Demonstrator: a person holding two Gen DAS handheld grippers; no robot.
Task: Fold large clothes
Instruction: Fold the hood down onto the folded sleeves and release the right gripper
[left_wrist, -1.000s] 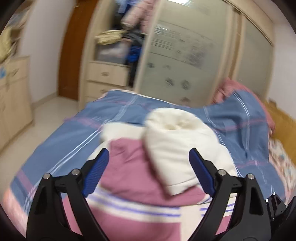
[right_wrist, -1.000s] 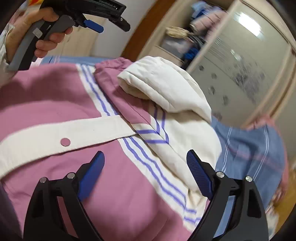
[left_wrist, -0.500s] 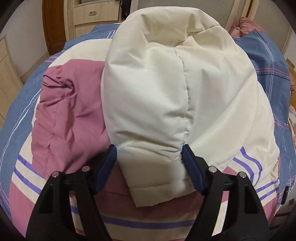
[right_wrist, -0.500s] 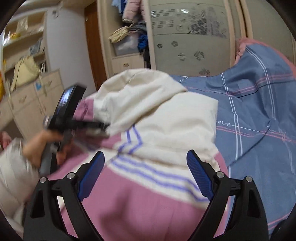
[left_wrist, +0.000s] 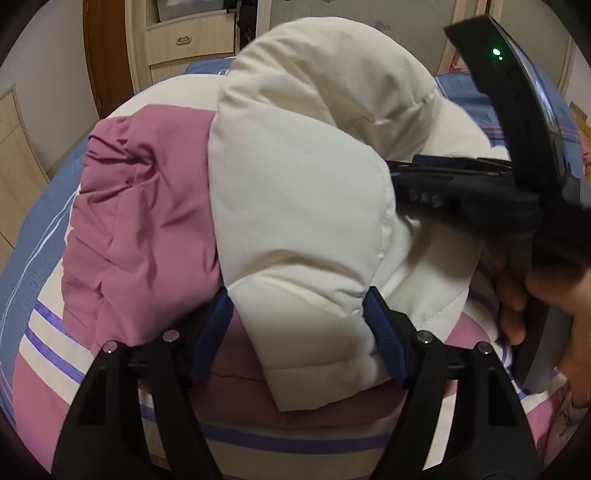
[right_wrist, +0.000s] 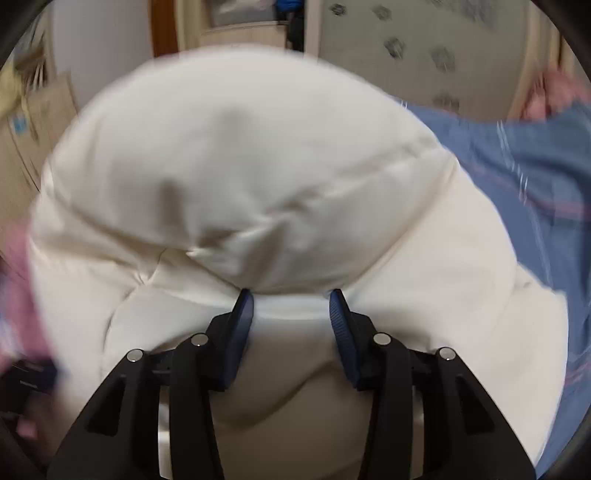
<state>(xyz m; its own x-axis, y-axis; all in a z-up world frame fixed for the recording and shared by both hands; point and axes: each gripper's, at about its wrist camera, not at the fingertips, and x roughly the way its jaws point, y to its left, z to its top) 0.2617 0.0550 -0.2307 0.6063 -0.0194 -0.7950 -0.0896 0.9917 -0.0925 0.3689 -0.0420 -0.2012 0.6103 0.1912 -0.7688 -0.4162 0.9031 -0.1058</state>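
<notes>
From the left wrist view, the left hand-held gripper (left_wrist: 299, 321) has closed in since a second ago, when it hung spread wide above the bed. Its blue pads now sit against both sides of the cream hood (left_wrist: 295, 192) of the padded jacket (left_wrist: 140, 221), jaws partly drawn in on the puffy fabric; I take that as a hold on the hood, though a loose one. The jacket lies heaped ahead of and beneath this gripper on the blue striped bedspread (left_wrist: 33, 229). New in this view, to its right, is the right hand-held gripper (left_wrist: 402, 173) with the person's hand (left_wrist: 546, 295) on its handle, reaching in across the hood. It looks as if the hood is about to be turned down onto the body.

From the right wrist view, blurred by motion, that gripper (right_wrist: 291, 306) has gone from wide open over the striped hem to pinching a ridge of cream fabric between narrowed jaws. The hood (right_wrist: 236, 177) bulges just ahead of its tips. Beyond, to the right, the bedspread (right_wrist: 535, 166); farther off, the wardrobe doors (right_wrist: 417, 51).

The padding's bulk and springiness are the likely obstacle. The two grippers also work close together.
</notes>
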